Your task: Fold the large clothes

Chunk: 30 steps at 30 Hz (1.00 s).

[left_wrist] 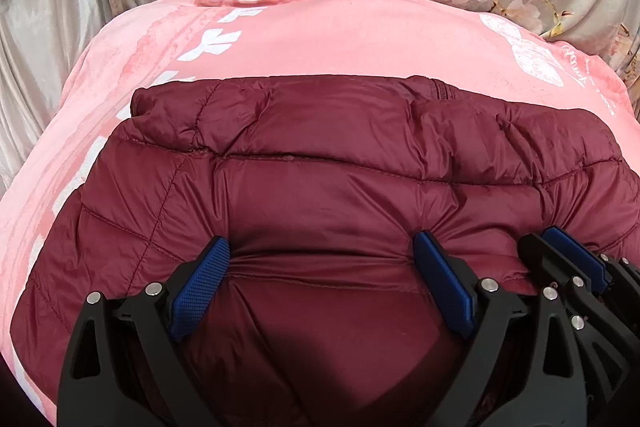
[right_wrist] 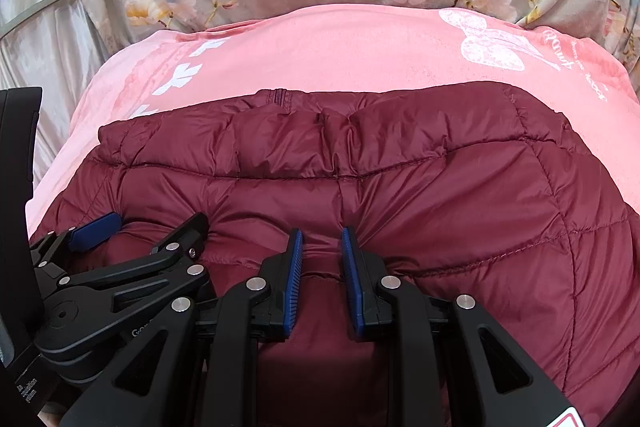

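Tongs side by side, both angled downward: my left tongs [left_wrist: 322,247] spread wide, my right tongs [right_wrist: 320,247] pinching a fold of the quilted maroon puffer jacket [left_wrist: 320,155], which lies directly ahead on a pink printed blanket [left_wrist: 340,35].

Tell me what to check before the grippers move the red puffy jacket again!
1. Right gripper pinching the jacket: ok, fabric is bunched between its narrow pads.
2. Left gripper holding fabric: cannot tell, its jaws stand wide with a puffed fold between them and fabric puckers at both pads.
3. Both grippers on the near edge, side by side: ok.
4. Jacket lying on the pink cloth: ok, pink shows on three sides.
5. Far edge with the zipper tidy: not ok, it looks rumpled.
6. Layers underneath lined up: cannot tell, hidden.
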{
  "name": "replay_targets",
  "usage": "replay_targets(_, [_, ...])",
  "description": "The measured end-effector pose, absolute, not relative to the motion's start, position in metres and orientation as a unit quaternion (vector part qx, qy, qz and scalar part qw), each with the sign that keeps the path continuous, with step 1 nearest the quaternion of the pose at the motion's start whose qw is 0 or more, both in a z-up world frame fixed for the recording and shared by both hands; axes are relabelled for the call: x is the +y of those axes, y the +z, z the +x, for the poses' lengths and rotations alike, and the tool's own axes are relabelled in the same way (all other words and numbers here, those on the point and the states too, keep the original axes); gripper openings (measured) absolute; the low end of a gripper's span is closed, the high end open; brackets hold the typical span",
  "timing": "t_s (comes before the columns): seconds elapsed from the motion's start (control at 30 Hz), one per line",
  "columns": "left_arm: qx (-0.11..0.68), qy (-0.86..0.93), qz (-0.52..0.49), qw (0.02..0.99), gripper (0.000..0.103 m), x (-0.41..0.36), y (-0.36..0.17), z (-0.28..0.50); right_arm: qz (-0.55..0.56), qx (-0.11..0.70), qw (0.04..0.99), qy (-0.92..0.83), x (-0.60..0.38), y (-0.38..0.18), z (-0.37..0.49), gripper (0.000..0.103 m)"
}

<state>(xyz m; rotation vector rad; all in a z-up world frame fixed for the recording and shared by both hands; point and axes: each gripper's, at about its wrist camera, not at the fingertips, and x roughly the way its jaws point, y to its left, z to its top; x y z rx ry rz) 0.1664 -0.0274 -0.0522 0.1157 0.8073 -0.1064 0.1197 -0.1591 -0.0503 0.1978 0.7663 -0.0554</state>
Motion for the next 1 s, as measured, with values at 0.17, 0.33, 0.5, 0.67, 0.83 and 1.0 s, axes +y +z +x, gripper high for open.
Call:
replay_targets(0.17, [0.391, -0.051, 0.056, 0.917, 0.091, -0.027, -0.052, 0.166, 0.096, 0.373, 0.922, -0.027, -0.159, -0.050, 0.120, 0.021])
replay_targets(0.33, [0.390, -0.048, 0.056, 0.918, 0.092, -0.026, -0.052, 0.166, 0.095, 0.373, 0.922, -0.026, -0.160, -0.050, 0.119, 0.021])
replay_targets(0.5, [0.389, -0.042, 0.057, 0.918, 0.093, -0.027, -0.052, 0.167, 0.090, 0.373, 0.923, -0.032, -0.160, -0.050, 0.119, 0.021])
replay_targets(0.67, [0.387, -0.038, 0.056, 0.920, 0.095, -0.027, -0.052, 0.168, 0.089, 0.372, 0.923, -0.036, -0.159, -0.050, 0.119, 0.020])
replay_targets(0.83, [0.387, -0.047, 0.045, 0.920, 0.095, -0.025, -0.051, 0.168, 0.090, 0.372, 0.923, -0.034, -0.160, -0.051, 0.120, 0.020])
replay_targets(1.0, [0.390, -0.082, 0.000, 0.917, 0.095, -0.004, -0.041, 0.156, 0.100, 0.367, 0.924, -0.033, -0.162, -0.046, 0.112, 0.024])
